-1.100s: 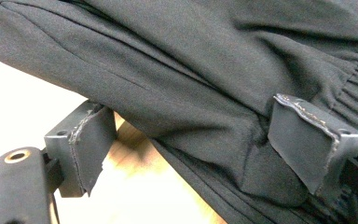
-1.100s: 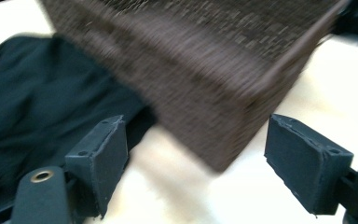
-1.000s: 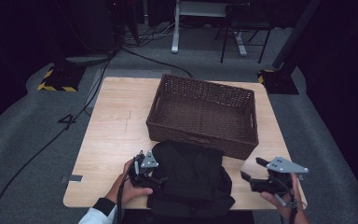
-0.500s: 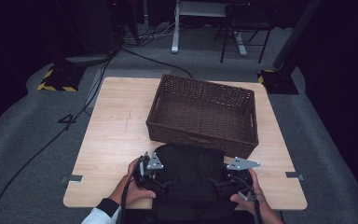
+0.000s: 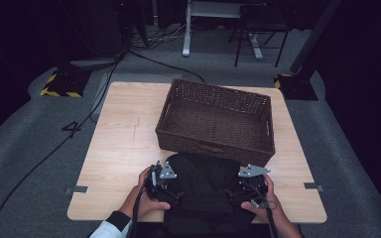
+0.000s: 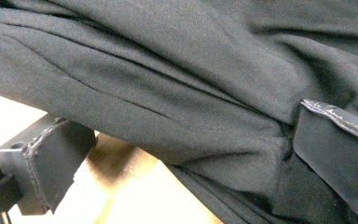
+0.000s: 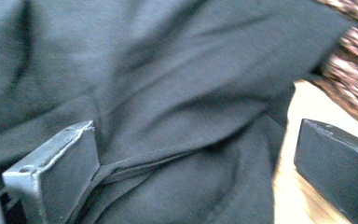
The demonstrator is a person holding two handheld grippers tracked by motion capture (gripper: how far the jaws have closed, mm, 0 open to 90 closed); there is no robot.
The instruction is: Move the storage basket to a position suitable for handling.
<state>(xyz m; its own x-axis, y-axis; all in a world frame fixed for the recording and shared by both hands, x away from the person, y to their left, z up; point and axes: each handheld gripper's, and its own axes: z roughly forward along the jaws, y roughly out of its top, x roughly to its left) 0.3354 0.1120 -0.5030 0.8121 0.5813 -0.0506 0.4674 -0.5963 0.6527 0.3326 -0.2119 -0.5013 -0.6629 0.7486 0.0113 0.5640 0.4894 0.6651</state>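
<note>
Digit "4" [image 5: 72, 128] marked in dark on grey floor left of table. No other text readable.

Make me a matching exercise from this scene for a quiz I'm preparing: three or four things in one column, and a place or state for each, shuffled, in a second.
Things:
1. wicker basket
2. black garment
3. left gripper
4. right gripper

Places or states:
A. at the garment's left edge, jaws open
B. folded at the table's near edge
C. empty, mid-table, behind the garment
D. at the garment's right edge, jaws open

Pairs: 1-C, 2-B, 3-A, 4-D
</note>
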